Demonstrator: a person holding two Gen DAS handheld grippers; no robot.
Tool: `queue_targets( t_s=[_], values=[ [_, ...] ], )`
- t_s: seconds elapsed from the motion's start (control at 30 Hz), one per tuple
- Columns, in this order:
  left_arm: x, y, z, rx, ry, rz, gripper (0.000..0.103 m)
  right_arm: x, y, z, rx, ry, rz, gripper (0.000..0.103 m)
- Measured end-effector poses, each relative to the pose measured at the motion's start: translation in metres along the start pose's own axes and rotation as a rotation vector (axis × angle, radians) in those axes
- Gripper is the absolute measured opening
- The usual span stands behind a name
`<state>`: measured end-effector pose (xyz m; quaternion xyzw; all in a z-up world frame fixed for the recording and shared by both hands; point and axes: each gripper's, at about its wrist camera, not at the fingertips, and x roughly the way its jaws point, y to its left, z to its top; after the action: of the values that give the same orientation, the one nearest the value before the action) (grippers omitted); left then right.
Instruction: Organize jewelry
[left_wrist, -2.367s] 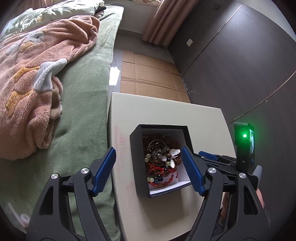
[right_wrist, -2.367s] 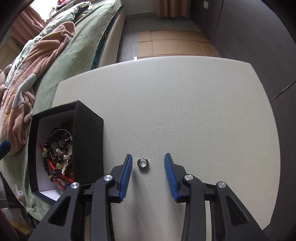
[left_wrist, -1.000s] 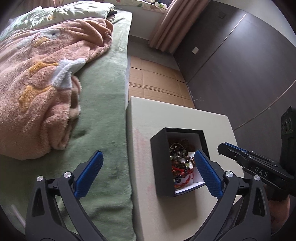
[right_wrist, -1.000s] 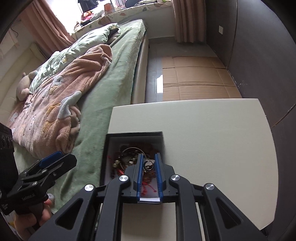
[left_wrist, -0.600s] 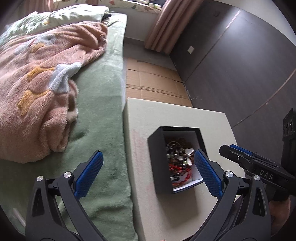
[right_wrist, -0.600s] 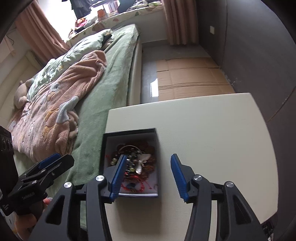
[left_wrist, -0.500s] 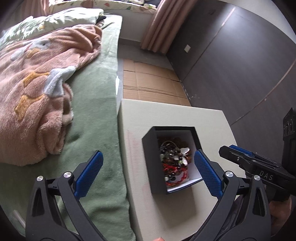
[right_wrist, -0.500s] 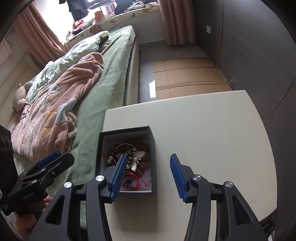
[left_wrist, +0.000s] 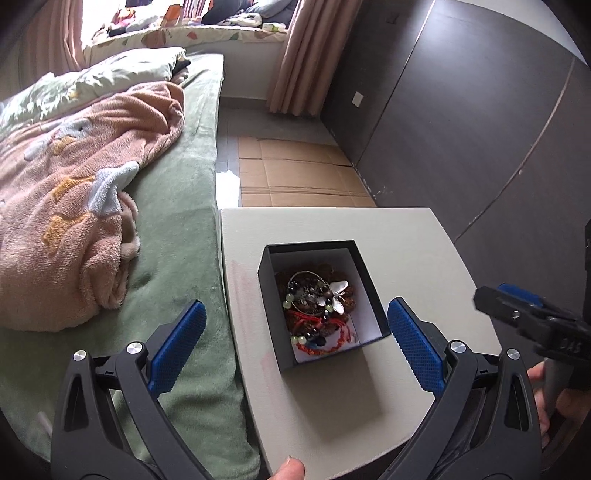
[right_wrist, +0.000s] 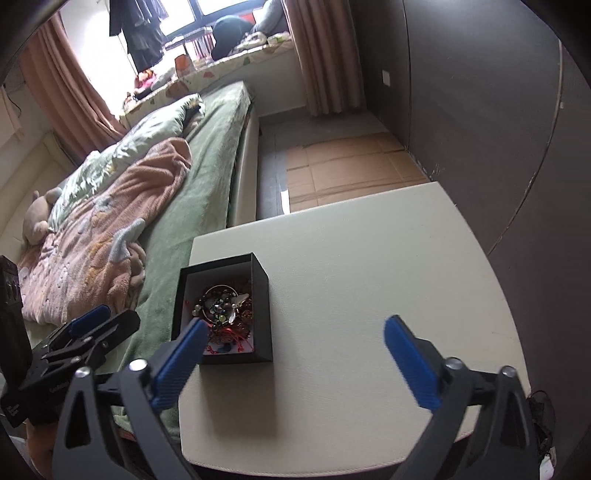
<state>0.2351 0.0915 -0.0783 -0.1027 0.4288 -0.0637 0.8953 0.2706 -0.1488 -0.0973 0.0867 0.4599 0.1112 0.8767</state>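
A black open box (left_wrist: 266, 291) stands on the cream table top (left_wrist: 406, 251), filled with a tangle of beaded bracelets and a silver butterfly piece (left_wrist: 332, 295). My left gripper (left_wrist: 294, 308) hangs above the box, open wide, with nothing pressed between its pads. In the right wrist view the same box (right_wrist: 261, 295) lies left of centre with the jewelry (right_wrist: 223, 306) inside. My right gripper (right_wrist: 295, 324) hovers over the table beside the box. Its jaws are opening wide and nothing is between them. The left gripper (right_wrist: 92, 325) shows at the left edge.
A bed with a green cover (left_wrist: 177, 206) and a pink blanket (left_wrist: 74, 206) runs along the table's left side. Flattened cardboard (left_wrist: 295, 173) covers the floor beyond. Dark wall panels (left_wrist: 480, 129) close off the right. A person's thumb (left_wrist: 291, 469) shows at the table's near edge.
One second ago my right gripper held a small ring over the box. Its jaws have spread and the ring has left them. Both grippers have drawn back and up.
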Motion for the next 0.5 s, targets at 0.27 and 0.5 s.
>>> queue_targets(
  t_s=[0.27, 0.5],
  values=[
    [-0.033, -0.022, -0.021, 0.046, -0.072, 0.022, 0.098, -0.034, -0.014, -0.022, 0.012, -0.063, 0.031, 0.095],
    [-0.057, -0.036, -0.047, 0.094, -0.118, 0.018, 0.098, -0.055, -0.026, -0.054, 0.030, -0.117, 0.027, 0.096]
  ],
)
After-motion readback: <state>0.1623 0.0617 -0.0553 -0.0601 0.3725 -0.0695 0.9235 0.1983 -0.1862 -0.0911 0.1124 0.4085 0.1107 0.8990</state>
